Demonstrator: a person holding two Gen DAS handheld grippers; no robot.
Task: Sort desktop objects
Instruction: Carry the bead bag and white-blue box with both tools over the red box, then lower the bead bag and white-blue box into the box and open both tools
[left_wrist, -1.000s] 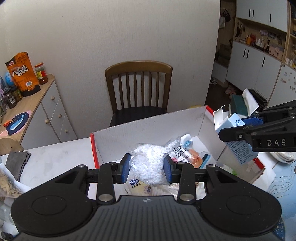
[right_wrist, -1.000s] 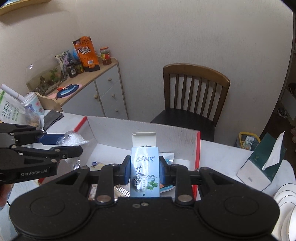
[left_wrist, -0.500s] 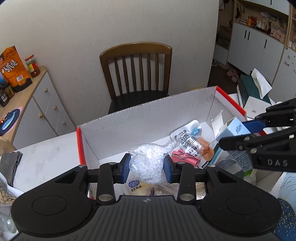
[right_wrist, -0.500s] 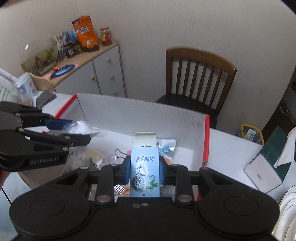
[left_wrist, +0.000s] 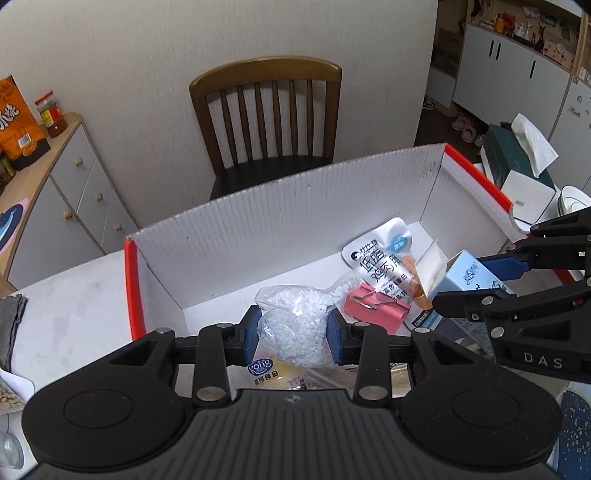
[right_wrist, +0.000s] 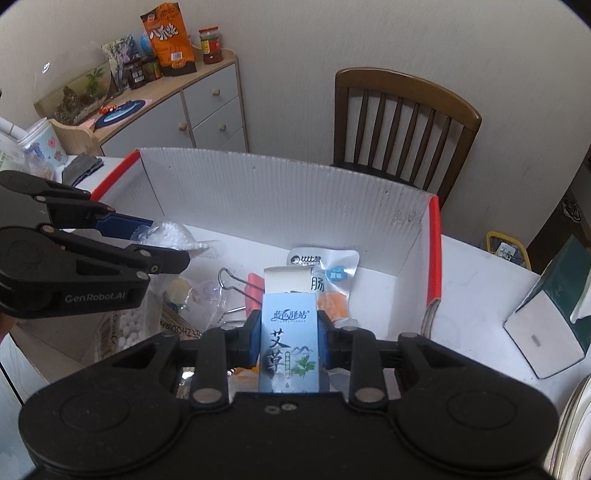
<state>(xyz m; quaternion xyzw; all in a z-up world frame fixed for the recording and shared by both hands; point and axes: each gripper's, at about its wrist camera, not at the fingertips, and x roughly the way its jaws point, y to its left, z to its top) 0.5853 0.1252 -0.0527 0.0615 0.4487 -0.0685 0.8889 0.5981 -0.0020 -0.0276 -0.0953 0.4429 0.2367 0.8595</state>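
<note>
Both jaws loaded over the white box (left_wrist: 295, 221) — left gripper (left_wrist: 294, 336) clamps the bead bag (left_wrist: 295, 332), right gripper (right_wrist: 289, 339) pinches the blue carton (right_wrist: 289, 343) — I'd get low over bare floor, clear of the pink clip (left_wrist: 373, 308), before releasing.

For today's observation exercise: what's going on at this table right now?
A person is sorting desk items into a white cardboard box. The left tongs grip a clear bag of white beads; the right tongs grip a small blue carton. Both hang over the box, which already holds a snack pouch and a pink binder clip.
</note>
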